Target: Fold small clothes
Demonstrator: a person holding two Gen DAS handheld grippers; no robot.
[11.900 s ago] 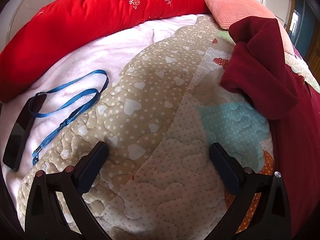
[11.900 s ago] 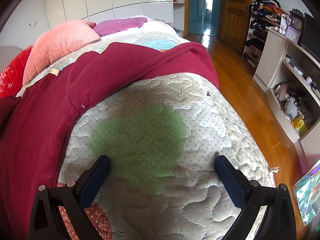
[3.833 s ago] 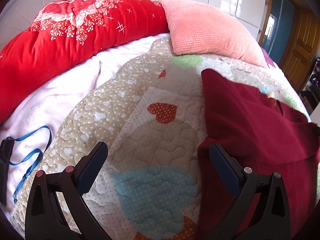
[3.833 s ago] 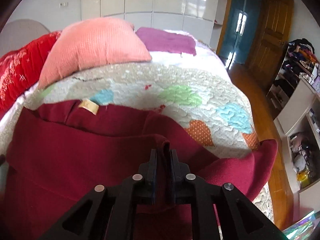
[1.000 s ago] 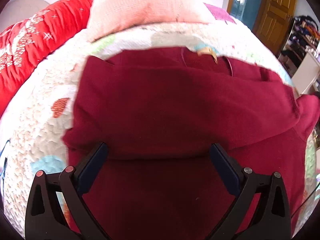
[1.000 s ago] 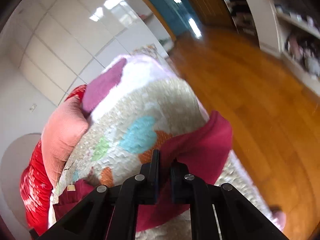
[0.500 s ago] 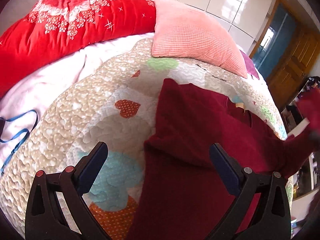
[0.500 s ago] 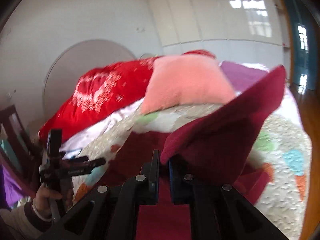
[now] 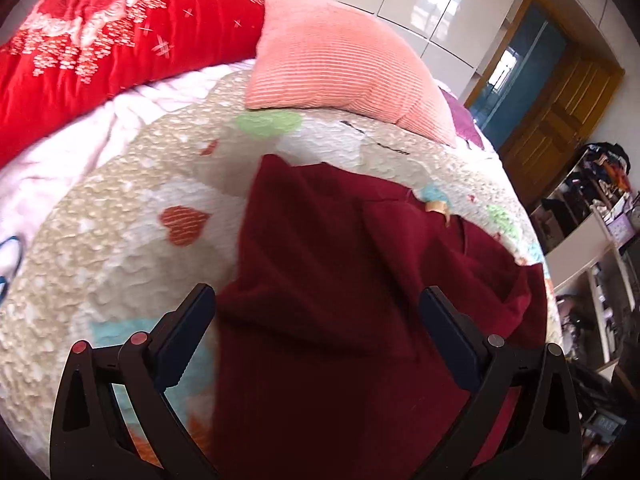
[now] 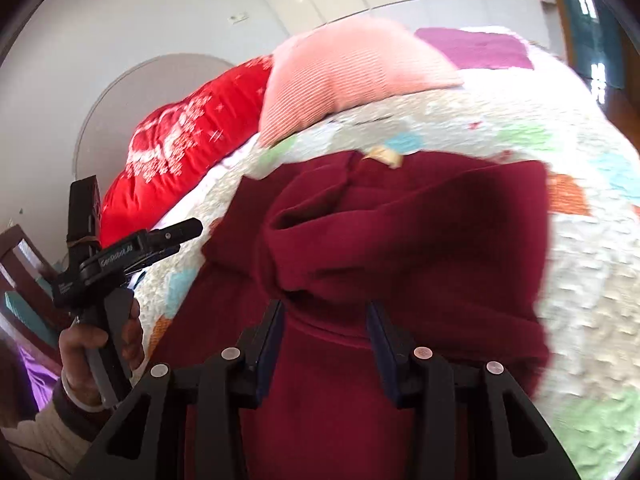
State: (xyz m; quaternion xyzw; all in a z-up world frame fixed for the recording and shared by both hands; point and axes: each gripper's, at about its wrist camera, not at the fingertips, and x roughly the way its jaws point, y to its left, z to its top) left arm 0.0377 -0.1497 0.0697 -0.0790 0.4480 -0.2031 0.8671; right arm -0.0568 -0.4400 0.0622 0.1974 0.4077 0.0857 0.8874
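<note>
A dark red garment (image 9: 340,260) lies on the patchwork quilt (image 9: 120,220), a tan label (image 9: 436,206) at its collar. My left gripper (image 9: 316,296) hovers open over the garment's left edge, with nothing between its fingers. In the right wrist view the garment (image 10: 400,240) has one sleeve folded across its body. My right gripper (image 10: 325,312) is just behind the sleeve's end. Its jaws are opening, and the pads stand apart from the cloth. The left gripper (image 10: 176,236) also shows there at the left, held by a hand (image 10: 100,340).
A pink pillow (image 9: 332,68) and a red duvet (image 9: 100,40) lie at the head of the bed. A blue strap (image 9: 8,256) sits at the far left edge. Beyond the bed's right side are white shelves (image 9: 592,220) and a wooden door (image 9: 560,108).
My right gripper swung the sleeve from the bed's right edge over onto the garment's body, then let go as its jaws parted. My left gripper shifted slightly and stayed open.
</note>
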